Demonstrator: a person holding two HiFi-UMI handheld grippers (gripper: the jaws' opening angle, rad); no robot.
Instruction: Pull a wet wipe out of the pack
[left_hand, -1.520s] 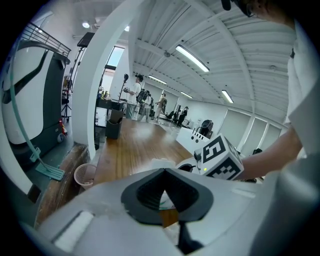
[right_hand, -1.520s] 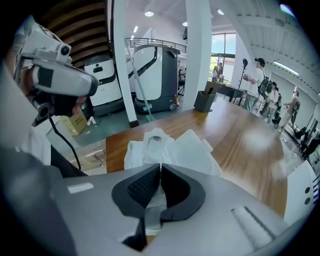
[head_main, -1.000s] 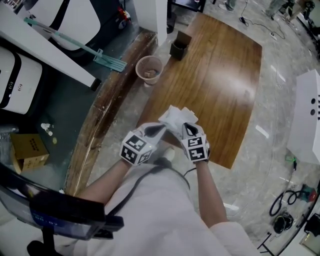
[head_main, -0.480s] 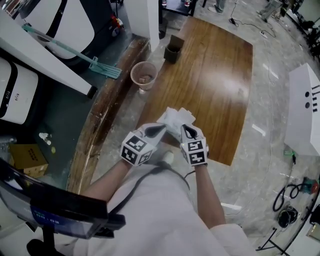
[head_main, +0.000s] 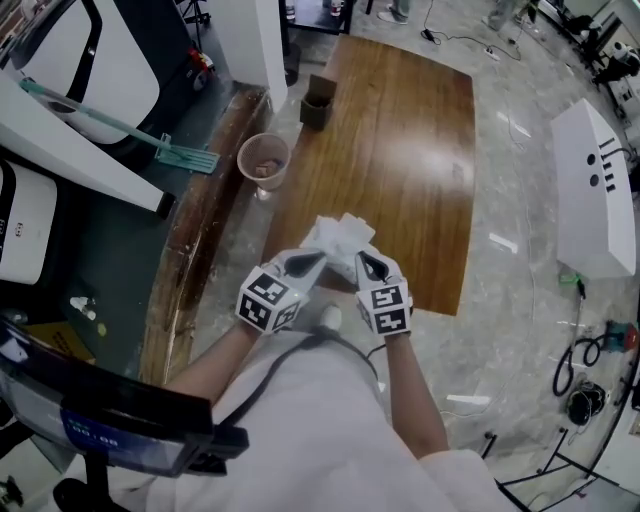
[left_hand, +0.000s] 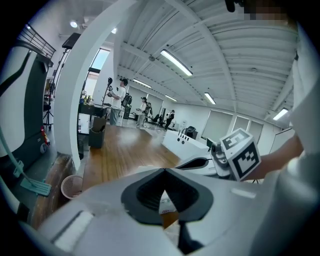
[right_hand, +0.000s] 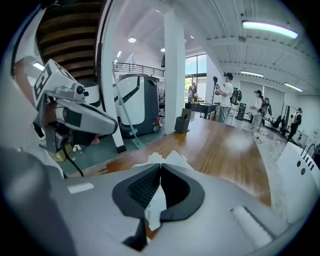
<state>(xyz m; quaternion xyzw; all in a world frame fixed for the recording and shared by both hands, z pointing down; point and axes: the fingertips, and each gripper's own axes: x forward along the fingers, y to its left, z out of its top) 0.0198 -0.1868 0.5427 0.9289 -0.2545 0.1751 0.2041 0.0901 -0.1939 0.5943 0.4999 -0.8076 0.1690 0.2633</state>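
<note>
Little has moved: only my view drifted. My left claw (head_main: 318, 262) stays clamped on the pack (left_hand: 166, 204) and my right claw (head_main: 362, 262) on the wipe (head_main: 340, 238), above the table (head_main: 420, 150) edge. Extraction judged incomplete.

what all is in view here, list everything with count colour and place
table: 1, brown wood, centre
cup: 1, tan, beside the table's left edge
box: 1, dark, by the table's far corner
squeegee: 1, green, left
cabinet: 1, white, right
cables: a few, black, floor at lower right
bystanders: several, far end of the room
wipe pack: 1, white, between the left fingers
wipe: 1, white, pinched in the right fingers
left gripper: 1, white, shut on the wipe pack
right gripper: 1, white, shut on the wipe
</note>
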